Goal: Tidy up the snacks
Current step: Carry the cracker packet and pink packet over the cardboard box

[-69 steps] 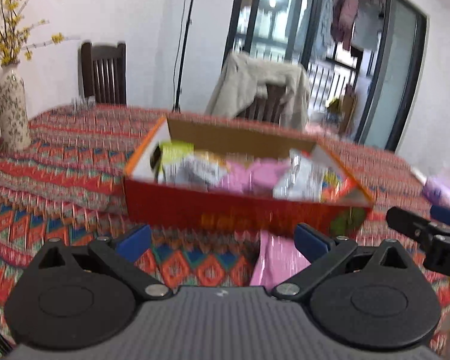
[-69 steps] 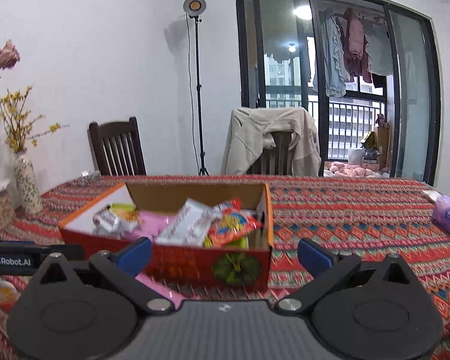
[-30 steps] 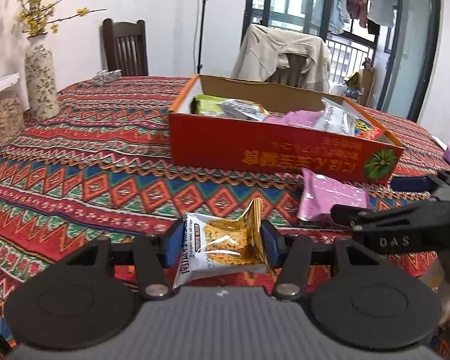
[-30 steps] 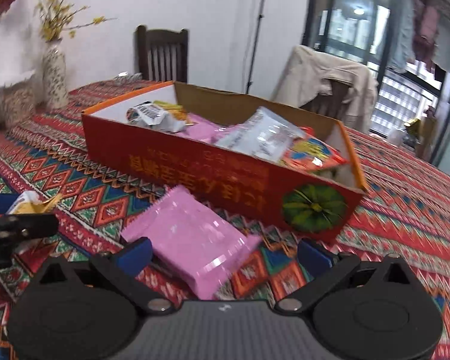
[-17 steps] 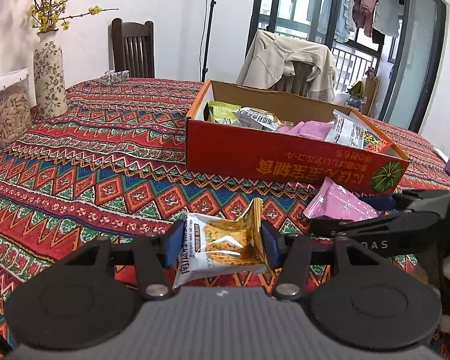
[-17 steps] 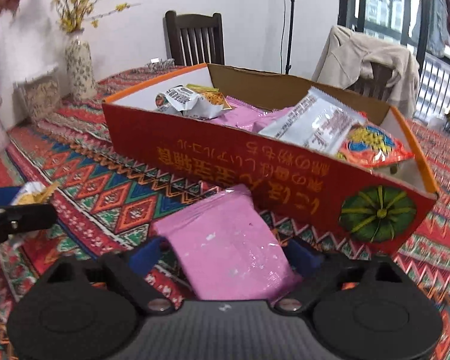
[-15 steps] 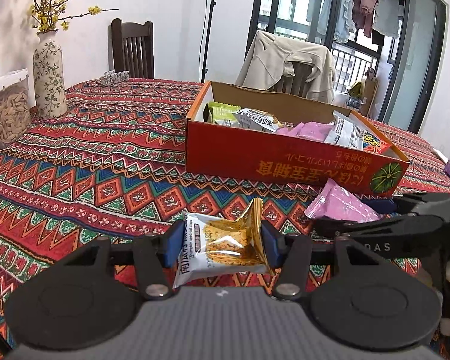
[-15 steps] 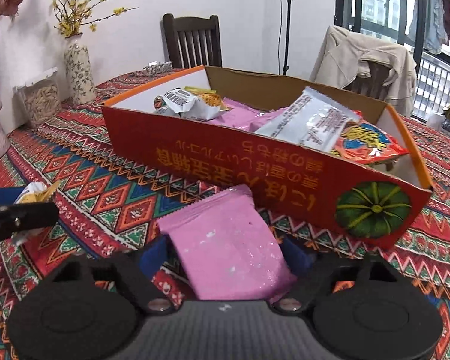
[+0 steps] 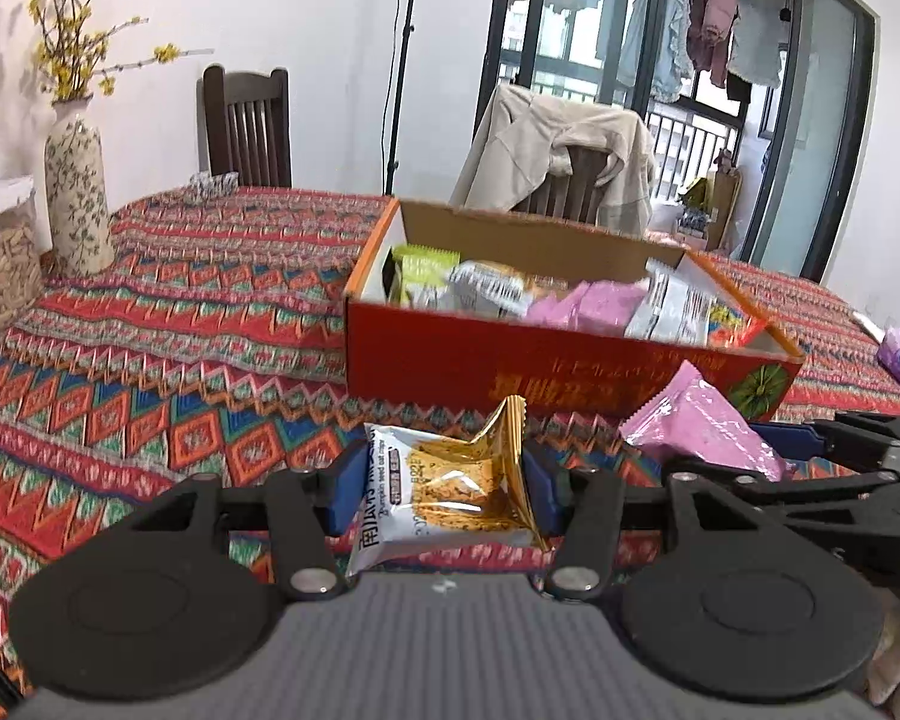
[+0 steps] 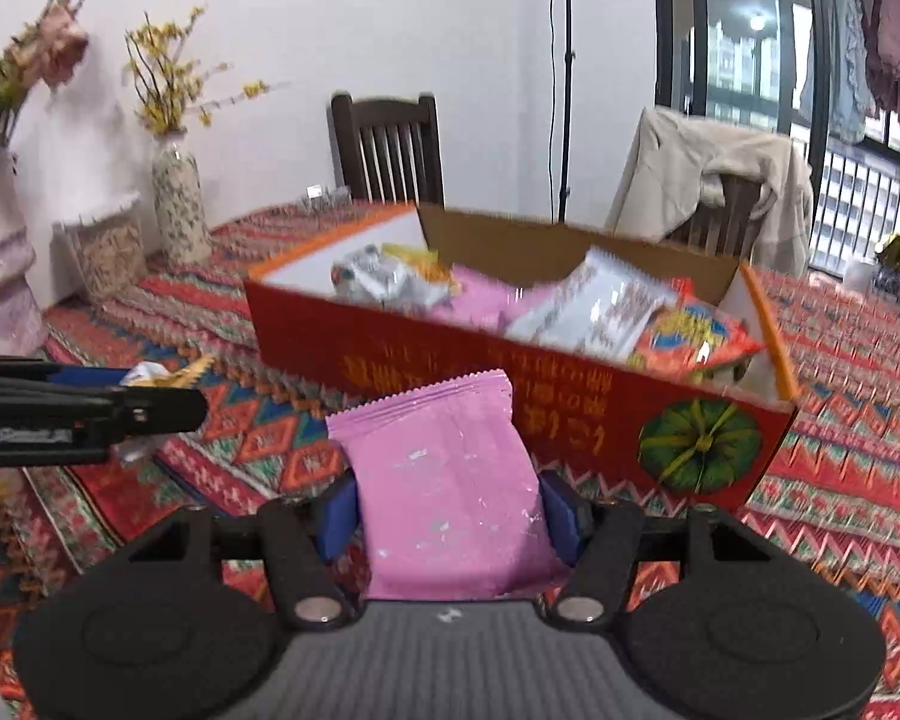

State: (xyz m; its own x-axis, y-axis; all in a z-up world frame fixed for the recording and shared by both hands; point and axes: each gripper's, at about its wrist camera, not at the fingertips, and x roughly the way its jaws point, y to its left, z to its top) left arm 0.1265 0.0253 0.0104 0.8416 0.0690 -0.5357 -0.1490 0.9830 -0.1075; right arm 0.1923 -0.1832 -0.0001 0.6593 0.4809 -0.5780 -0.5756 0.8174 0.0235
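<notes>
Both jaws grip: my left gripper (image 9: 441,495) clamps the yellow snack packet (image 9: 450,495); my right gripper (image 10: 450,510), just closed, pinches the pink pouch (image 10: 450,492). Red box (image 10: 510,372) sits at 12 o'clock. Risk: slick film slipping, or a pouch snagging the near wall.

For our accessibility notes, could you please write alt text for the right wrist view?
The right gripper clamps a pink snack packet in front of a red cardboard box full of snacks, on a patterned tablecloth.

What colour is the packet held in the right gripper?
Plain pink packet, clamped in the right gripper; clearest in the right wrist view.
</notes>
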